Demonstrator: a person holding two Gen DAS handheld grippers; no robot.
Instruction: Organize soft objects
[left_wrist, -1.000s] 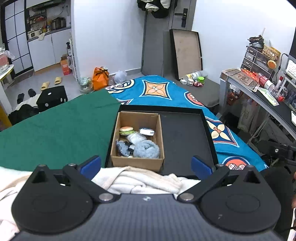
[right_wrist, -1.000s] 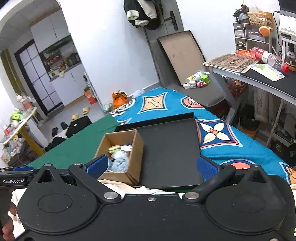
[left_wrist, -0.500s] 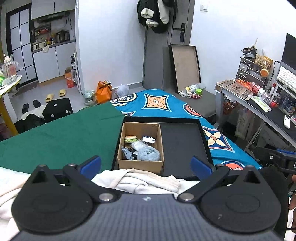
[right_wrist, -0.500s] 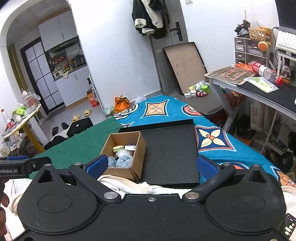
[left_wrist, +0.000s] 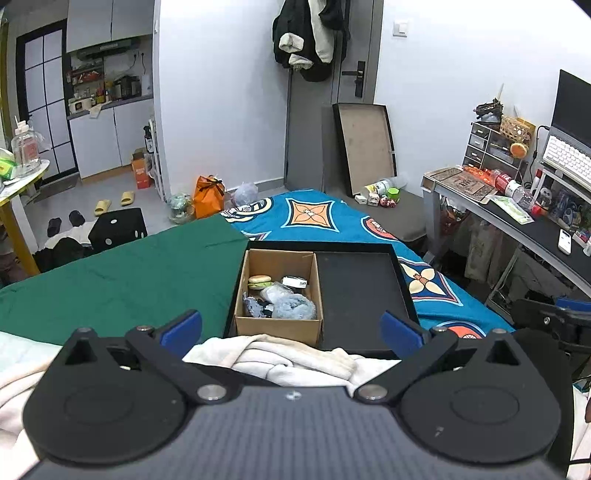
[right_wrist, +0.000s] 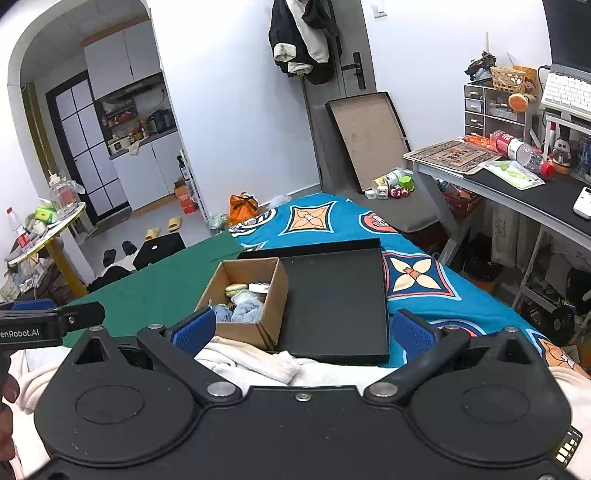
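On the bed, a black tray (left_wrist: 358, 291) is laid across the blue patterned cover, and a cardboard box (left_wrist: 279, 326) is stood in its left half. Several soft objects are seen gathered inside the box: a burger-shaped toy (left_wrist: 259, 282), a pale blue fluffy bundle (left_wrist: 294, 307), a dark patterned piece (left_wrist: 254, 307) and a small white item (left_wrist: 294, 282). The right half of the tray is bare, and nothing soft is seen loose on the green cloth (left_wrist: 122, 273) beside it. A cream fabric (left_wrist: 284, 356) is bunched at the near edge of the tray, close under both grippers.

The left gripper (left_wrist: 291, 328) is held with its fingers spread wide and nothing between them; the right gripper (right_wrist: 301, 328) is likewise held wide and empty. Both are kept back from the box, above the cream fabric.

The sorting is judged to be largely done, since 4 items are already boxed. Whether the cream fabric is meant to be packed cannot be told.
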